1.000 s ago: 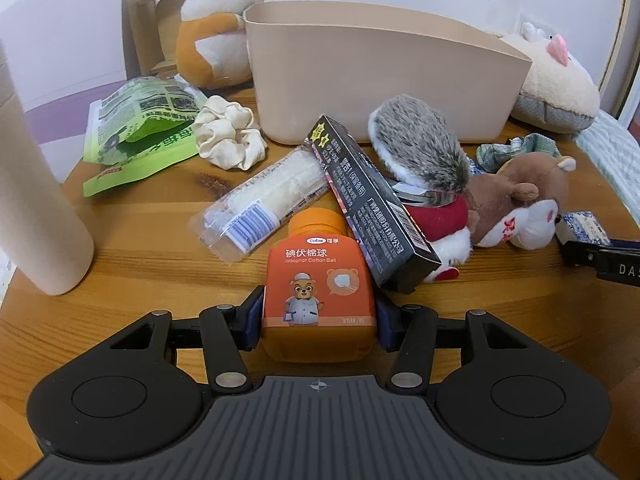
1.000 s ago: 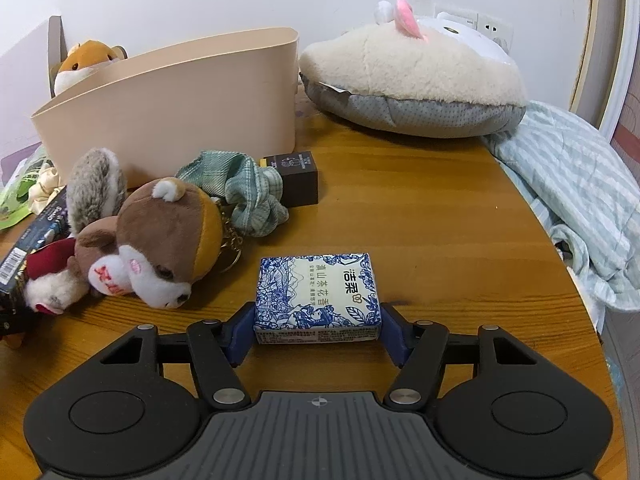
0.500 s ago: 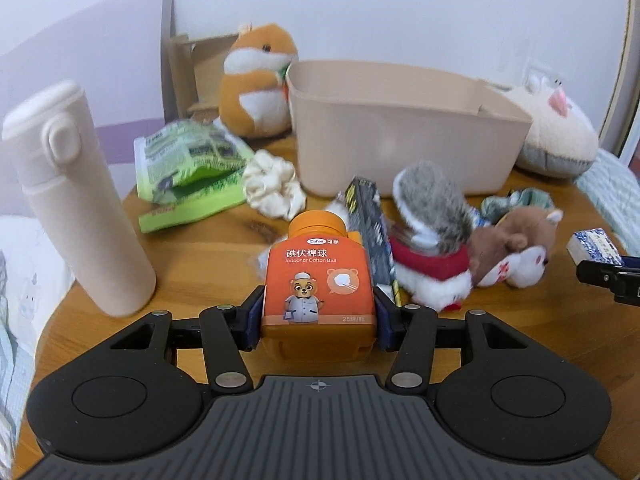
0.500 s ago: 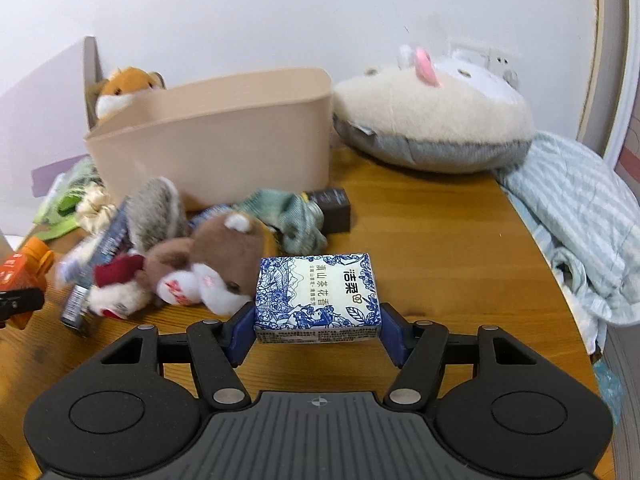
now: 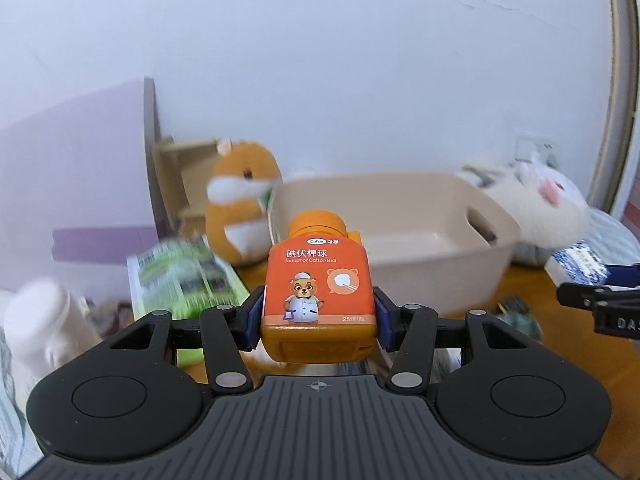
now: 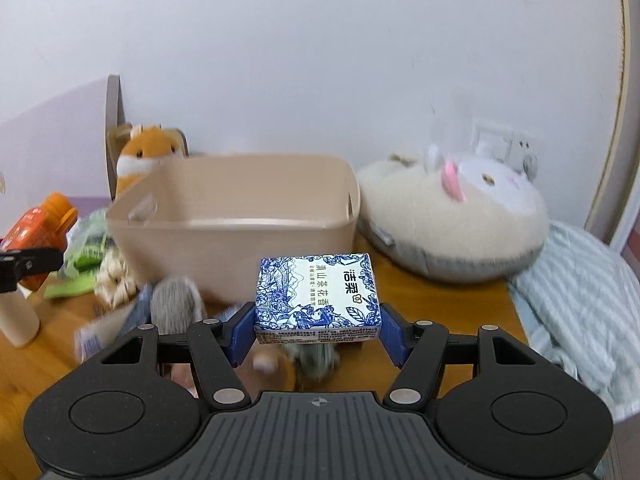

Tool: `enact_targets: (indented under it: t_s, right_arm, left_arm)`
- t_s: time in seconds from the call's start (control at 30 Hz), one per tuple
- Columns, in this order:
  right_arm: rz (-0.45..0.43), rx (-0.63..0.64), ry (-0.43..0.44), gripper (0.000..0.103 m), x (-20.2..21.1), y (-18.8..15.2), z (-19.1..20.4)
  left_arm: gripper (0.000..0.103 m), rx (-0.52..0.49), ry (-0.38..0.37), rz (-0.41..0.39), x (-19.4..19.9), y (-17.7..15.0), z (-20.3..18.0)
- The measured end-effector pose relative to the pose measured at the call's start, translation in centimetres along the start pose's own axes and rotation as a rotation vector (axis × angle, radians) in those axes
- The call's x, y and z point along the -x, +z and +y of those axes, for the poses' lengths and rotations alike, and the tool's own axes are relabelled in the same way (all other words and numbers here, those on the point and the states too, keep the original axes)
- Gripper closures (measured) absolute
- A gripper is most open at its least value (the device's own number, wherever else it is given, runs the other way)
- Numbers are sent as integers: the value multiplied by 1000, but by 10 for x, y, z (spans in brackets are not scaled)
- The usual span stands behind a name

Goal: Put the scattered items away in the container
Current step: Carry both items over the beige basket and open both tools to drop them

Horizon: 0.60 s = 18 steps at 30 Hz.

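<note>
My left gripper (image 5: 318, 320) is shut on an orange iodophor cotton-ball bottle (image 5: 318, 288), held in the air in front of the beige container (image 5: 420, 248). My right gripper (image 6: 318, 330) is shut on a blue-and-white tissue pack (image 6: 318, 296), held in the air in front of the same container (image 6: 236, 220), whose inside looks bare. The bottle also shows at the left of the right wrist view (image 6: 38, 224); the tissue pack shows at the right of the left wrist view (image 5: 578, 268). A grey plush (image 6: 176, 304) lies on the table below.
An orange hamster plush (image 5: 240, 208) stands left of the container, a large cream plush (image 6: 452, 216) right of it. A green packet (image 5: 180, 280), a cream scrunchie (image 6: 114, 284) and a white bottle (image 5: 44, 320) are on the left. Striped bedding (image 6: 580, 300) lies right.
Both grippers have risen from the table with their items and now look over the container's rim. The items on the table have dropped low in both views.
</note>
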State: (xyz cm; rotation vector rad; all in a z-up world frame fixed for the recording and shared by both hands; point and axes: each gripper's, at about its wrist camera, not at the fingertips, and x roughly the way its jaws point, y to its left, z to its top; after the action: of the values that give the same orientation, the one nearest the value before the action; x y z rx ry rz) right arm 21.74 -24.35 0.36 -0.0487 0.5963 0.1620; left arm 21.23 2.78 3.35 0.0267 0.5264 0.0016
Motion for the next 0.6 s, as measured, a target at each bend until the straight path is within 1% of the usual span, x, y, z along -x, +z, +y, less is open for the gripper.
enact_targets:
  t_s: [0.1, 0.17, 0.37, 0.5, 0.6]
  right_arm:
    - [-23, 8, 1, 43, -8, 18, 1]
    - [-32, 3, 8, 43, -15, 29, 2]
    - [-34, -5, 20, 43, -51, 64, 6]
    - [-5, -29, 37, 43, -76, 86, 1]
    - [35, -42, 41, 43, -100, 99, -3]
  left_arm:
    - [49, 6, 25, -20, -15, 21, 0]
    - [49, 0, 30, -30, -26, 33, -2]
    - [49, 6, 30, -8, -74, 61, -8]
    - [49, 29, 32, 46, -106, 74, -11]
    - [49, 1, 34, 95, -132, 81, -16]
